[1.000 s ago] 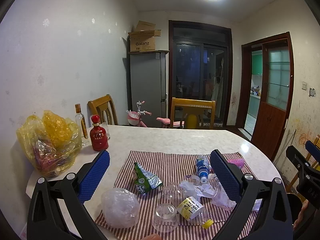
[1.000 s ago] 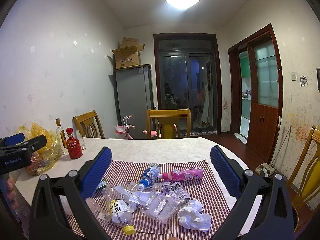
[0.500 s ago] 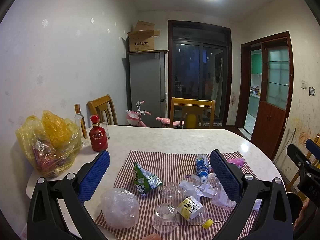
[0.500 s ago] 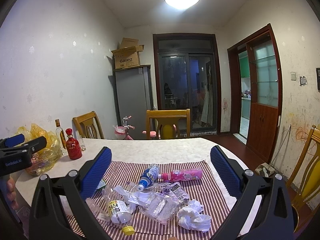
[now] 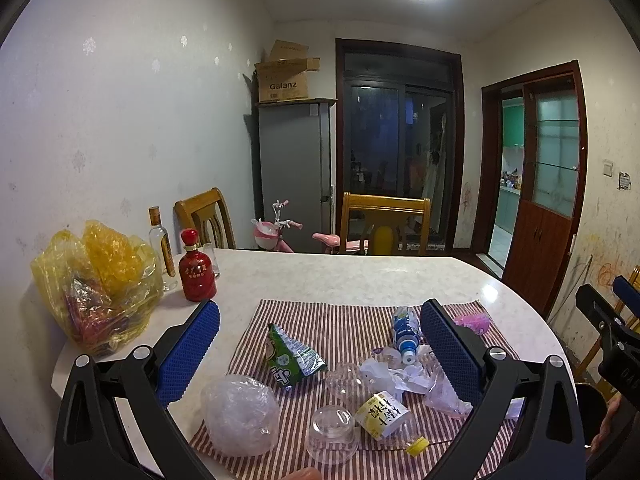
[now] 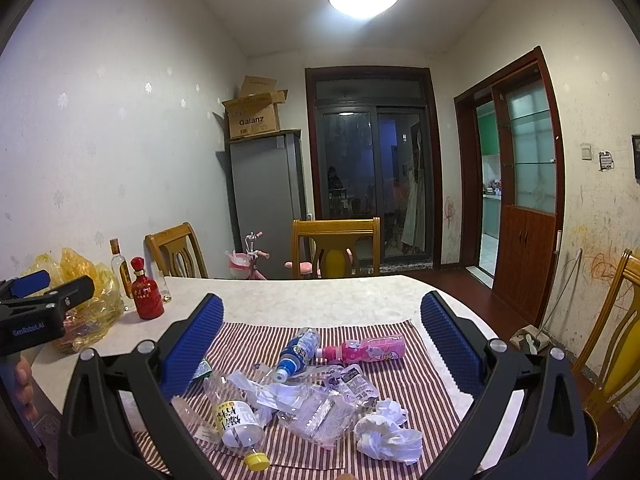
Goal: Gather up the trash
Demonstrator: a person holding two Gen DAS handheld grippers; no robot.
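The left gripper [image 5: 320, 356] and the right gripper [image 6: 320, 350] both hover with their blue-padded jaws spread wide, holding nothing. The trash lies nearest, on the red-and-white striped cloth mat [image 5: 344, 320]: at six o'clock a clear plastic bottle with yellow cap and yellow label [image 6: 240, 426], at seven o'clock a crumpled clear plastic bag [image 5: 240, 416], at five o'clock a white crumpled paper wad [image 6: 386, 432]. I judge all are light; the film is slippery and soft, so pinch a thick fold. Farther, at twelve o'clock, lie a blue-labelled plastic bottle [image 6: 298, 350] and a pink plastic bottle [image 6: 366, 350], stiffer; grip them across the middle. At ten o'clock stands a red ceramic bottle [image 5: 197, 268].
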